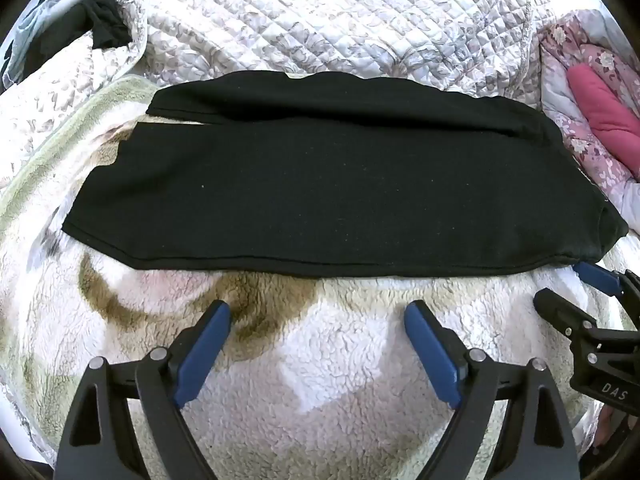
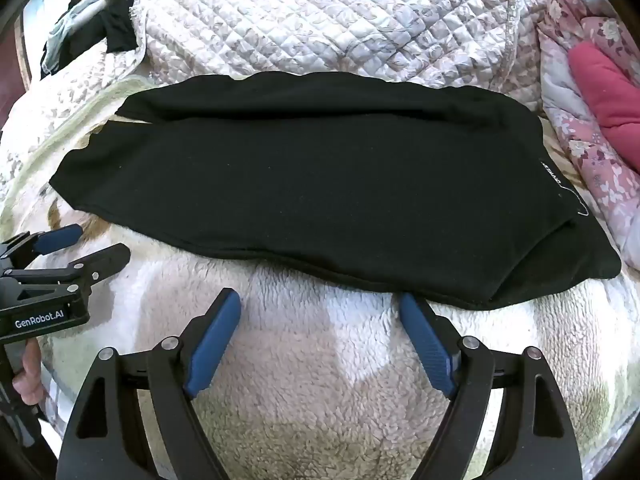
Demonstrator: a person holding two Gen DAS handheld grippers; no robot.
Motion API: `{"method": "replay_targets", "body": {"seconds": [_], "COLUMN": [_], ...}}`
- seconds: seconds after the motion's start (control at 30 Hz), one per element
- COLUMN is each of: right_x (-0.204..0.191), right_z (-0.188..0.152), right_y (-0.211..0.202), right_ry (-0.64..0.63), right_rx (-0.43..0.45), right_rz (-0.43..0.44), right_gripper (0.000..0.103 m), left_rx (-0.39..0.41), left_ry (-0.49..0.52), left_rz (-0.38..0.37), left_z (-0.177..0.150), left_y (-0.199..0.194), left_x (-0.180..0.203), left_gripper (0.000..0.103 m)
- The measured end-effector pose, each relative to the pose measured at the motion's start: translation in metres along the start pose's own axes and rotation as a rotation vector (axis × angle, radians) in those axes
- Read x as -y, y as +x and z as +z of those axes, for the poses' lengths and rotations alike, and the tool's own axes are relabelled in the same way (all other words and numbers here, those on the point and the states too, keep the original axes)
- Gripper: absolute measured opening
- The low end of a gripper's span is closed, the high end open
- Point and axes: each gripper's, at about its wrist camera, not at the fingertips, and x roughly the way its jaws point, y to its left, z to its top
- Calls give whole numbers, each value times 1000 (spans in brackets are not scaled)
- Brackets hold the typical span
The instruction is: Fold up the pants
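Observation:
Black pants (image 1: 320,192) (image 2: 320,184) lie flat across a fluffy cream blanket (image 1: 340,360) (image 2: 320,360), hems to the left and waist to the right. One leg lies mostly over the other, and a white print (image 2: 554,176) shows near the waist. My left gripper (image 1: 318,312) (image 2: 96,242) hovers open just short of the near edge, toward the hem end, with nothing between its blue pads. My right gripper (image 2: 320,300) (image 1: 572,288) is open too, its right fingertip at the pants' near edge by the waist end.
A quilted white bedspread (image 1: 340,20) lies bunched behind the pants. A pink floral quilt (image 2: 592,152) with a pink cushion (image 2: 608,92) sits at the right. Dark clothes and a hanger (image 1: 92,20) lie at the far left. A hand (image 2: 28,376) holds the left gripper's handle.

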Motion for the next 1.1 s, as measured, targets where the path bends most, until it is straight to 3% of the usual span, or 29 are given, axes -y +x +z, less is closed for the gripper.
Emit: {"method": "replay_targets", "body": {"seconds": [1.1], "right_x": [-3], "right_z": [-2], "right_y": [2], "right_ry": [0], "right_rx": [7], "right_rz": [7], "right_gripper": [82], "left_rx": [15], "left_ry": [12], "left_rz": [-2], "left_z": [-1], "left_y": [-3], "left_x": [4], "left_gripper": [91]}}
